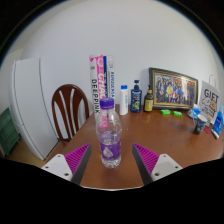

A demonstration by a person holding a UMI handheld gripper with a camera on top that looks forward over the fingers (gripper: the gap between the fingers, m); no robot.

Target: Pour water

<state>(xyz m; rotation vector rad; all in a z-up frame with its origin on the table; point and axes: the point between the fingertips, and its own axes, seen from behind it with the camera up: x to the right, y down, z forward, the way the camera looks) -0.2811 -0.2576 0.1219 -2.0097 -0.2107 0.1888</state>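
Note:
A clear plastic water bottle (pixel 109 134) with a purple cap and a purple label stands upright on the brown wooden table (pixel 170 140). It is just ahead of my gripper (pixel 112 158), in line with the gap between the two fingers. The gripper is open, with a pink-padded finger (pixel 74 159) left of the bottle and the other at its right, a gap at each side. Nothing is held.
At the table's far edge stand upright books (pixel 99 77), a white bottle (pixel 124 99), a dark bottle (pixel 136 97), a small amber bottle (pixel 149 100) and a framed picture (pixel 174 89). A wooden chair (pixel 68 108) stands at the left. More books (pixel 210 104) are at the right.

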